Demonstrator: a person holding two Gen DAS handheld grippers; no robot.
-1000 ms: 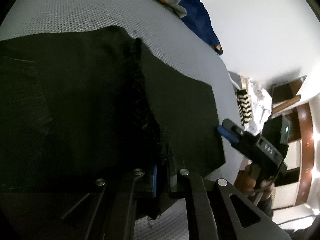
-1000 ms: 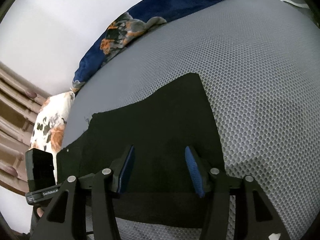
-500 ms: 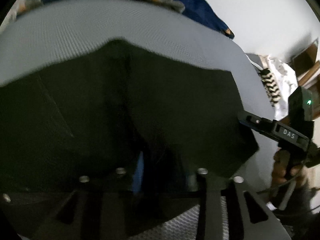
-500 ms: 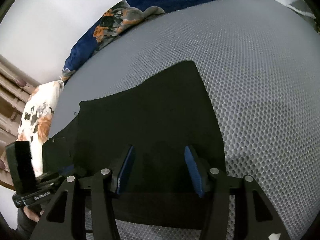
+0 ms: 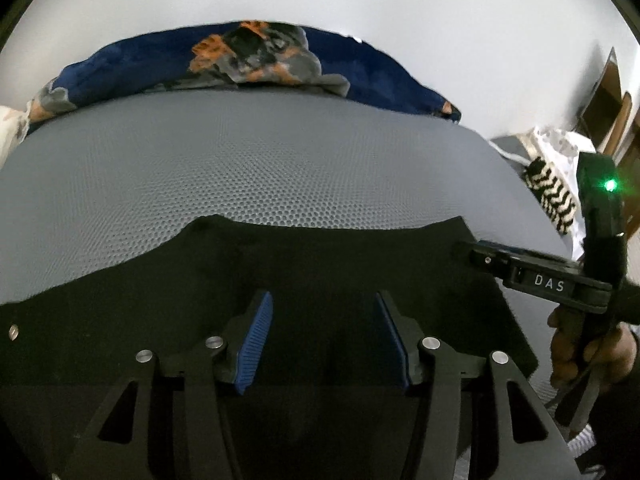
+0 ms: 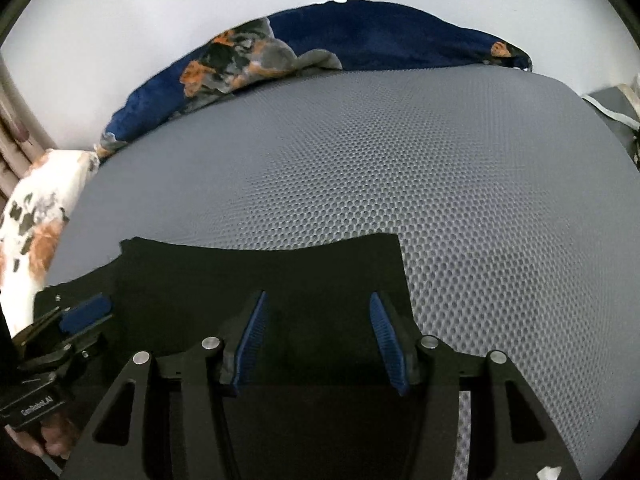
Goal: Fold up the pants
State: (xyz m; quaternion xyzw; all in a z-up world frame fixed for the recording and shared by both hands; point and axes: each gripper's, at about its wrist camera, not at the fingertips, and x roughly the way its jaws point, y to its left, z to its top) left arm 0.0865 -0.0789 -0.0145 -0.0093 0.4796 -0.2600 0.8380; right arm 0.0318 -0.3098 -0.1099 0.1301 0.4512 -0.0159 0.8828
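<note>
Black pants point(image 5: 320, 264) lie flat on a grey mesh mattress point(image 5: 256, 160), folded into a wide dark slab near me; they also show in the right wrist view point(image 6: 280, 280). My left gripper point(image 5: 324, 336) is open and empty, its blue pads just above the cloth. My right gripper point(image 6: 316, 336) is open and empty over the pants' right part. The right gripper shows at the right edge of the left wrist view point(image 5: 480, 252), and the left gripper at the lower left of the right wrist view point(image 6: 80, 316).
A navy floral blanket point(image 5: 248, 60) is bunched along the mattress's far edge by a white wall. A white floral pillow point(image 6: 36, 216) lies at the left. A zebra-striped cloth point(image 5: 552, 196) and wooden furniture point(image 5: 608, 96) stand off the right side.
My left gripper let go of the pants fold, opened and swung to face the far edge. The pants now lie flat. My right gripper stayed open and tilted a little.
</note>
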